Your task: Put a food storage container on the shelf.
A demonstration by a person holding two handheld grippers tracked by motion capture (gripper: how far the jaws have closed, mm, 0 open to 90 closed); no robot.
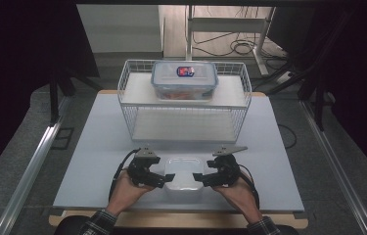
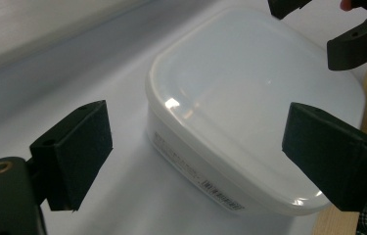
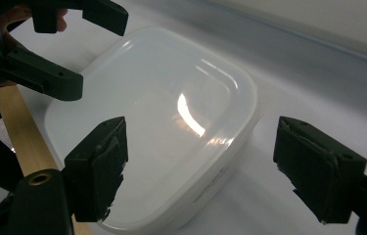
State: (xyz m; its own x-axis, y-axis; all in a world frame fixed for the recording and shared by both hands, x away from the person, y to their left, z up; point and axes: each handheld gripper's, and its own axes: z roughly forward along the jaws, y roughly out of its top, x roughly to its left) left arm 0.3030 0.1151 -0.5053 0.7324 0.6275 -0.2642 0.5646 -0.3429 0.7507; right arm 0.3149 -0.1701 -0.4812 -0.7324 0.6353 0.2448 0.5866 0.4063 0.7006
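Currently we hold the left claw (image 1: 157,179) and right claw (image 1: 201,178) wide open, empty, flanking the white lidded container (image 1: 184,178) at the bench's (image 1: 98,147) near edge, apparently for a two-sided grip.

Container label (image 2: 220,191) print: illegible.

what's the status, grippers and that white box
Left gripper open at white box, left side. Right gripper open at its right side. Lid on. Wire rack stands beyond, apart.

Left tool (image 1: 157,179) & right tool (image 1: 201,178) (each in a hand) face inward, jaws apart.
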